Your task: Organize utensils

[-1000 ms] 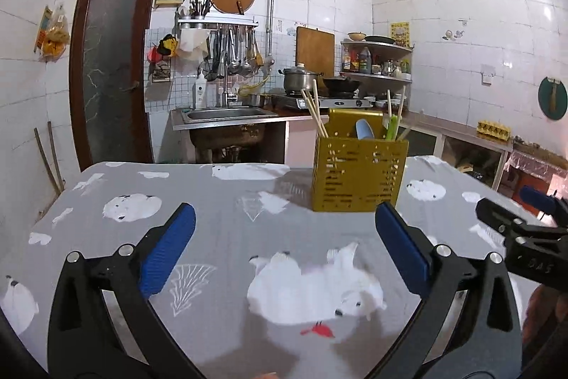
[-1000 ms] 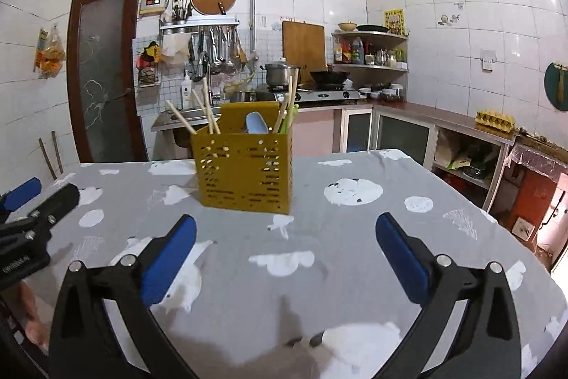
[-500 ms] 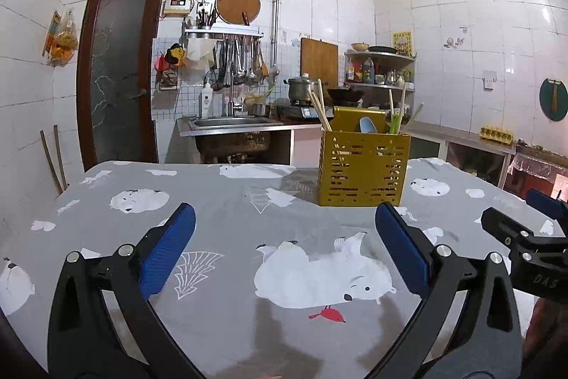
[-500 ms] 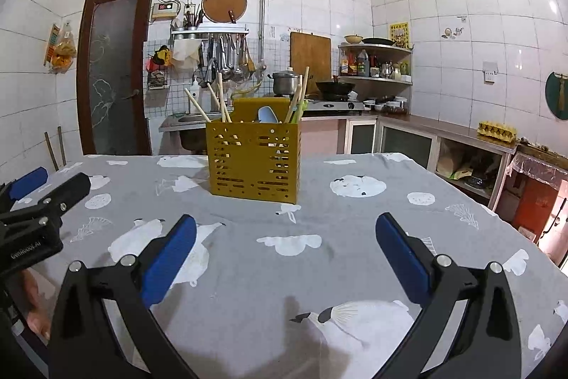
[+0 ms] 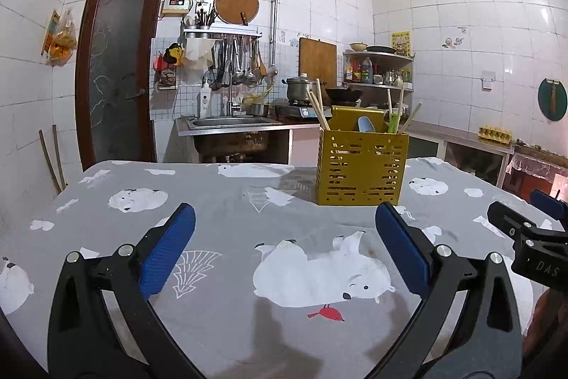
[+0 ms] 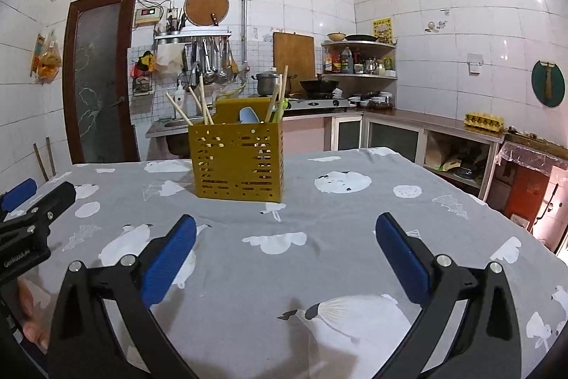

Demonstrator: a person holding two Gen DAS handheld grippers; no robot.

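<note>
White-tiled kitchen walls rise behind a tabletop [image 5: 220, 212] under a grey bear-print cloth. From the left wrist, the left gripper [image 5: 284, 237] has levelled since a second ago, fingers spread wide and empty, the yellow utensil holder [image 5: 362, 171] ahead, beyond the right finger. From the right wrist, the right gripper [image 6: 285, 238] likewise hovers wide open and empty, the holder beyond its left finger; chopsticks [image 6: 204, 105] already stand inside, so sorting looks finished.

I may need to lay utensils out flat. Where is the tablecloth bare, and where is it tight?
Bare cloth lies between the yellow caddy and both open claws, left claw and right claw, and right of the caddy toward the table edge. It is crowded only inside the caddy, around the chopsticks.
</note>
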